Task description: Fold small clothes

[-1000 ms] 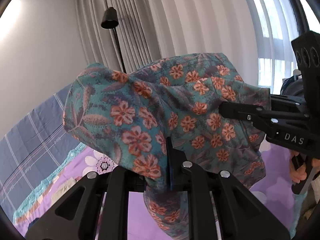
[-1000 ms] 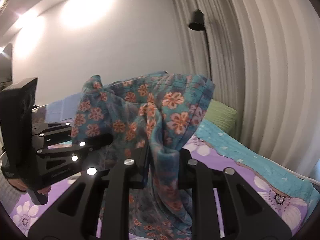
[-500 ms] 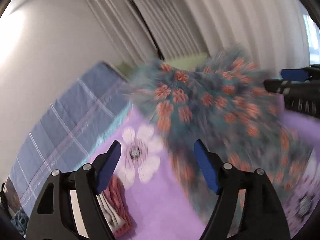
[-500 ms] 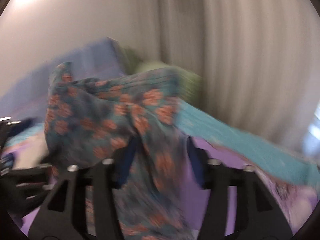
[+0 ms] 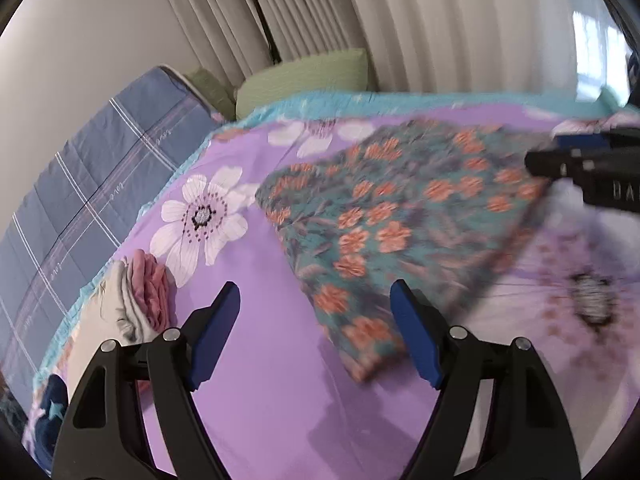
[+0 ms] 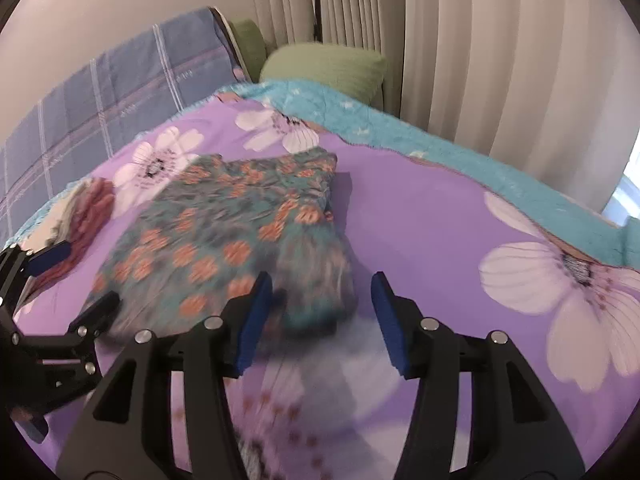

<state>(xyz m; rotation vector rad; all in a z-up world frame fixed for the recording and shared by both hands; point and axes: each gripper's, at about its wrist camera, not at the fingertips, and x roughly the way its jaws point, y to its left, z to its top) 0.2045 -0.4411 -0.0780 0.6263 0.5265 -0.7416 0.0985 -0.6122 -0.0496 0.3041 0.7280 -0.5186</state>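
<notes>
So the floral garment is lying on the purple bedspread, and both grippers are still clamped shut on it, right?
Not quite. The floral garment does lie on the purple bedspread, but both grippers have just opened and let it go: the left gripper in the left wrist view, the right gripper in the right wrist view.

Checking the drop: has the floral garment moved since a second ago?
Yes. The floral garment has come down from in front of the curtain to lie on the purple bedspread; both hand-held grippers' jaws have just opened, releasing it.

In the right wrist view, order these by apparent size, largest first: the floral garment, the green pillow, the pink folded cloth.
1. floral garment
2. green pillow
3. pink folded cloth

The pillow lies farther away, so its true size is unsure.
</notes>
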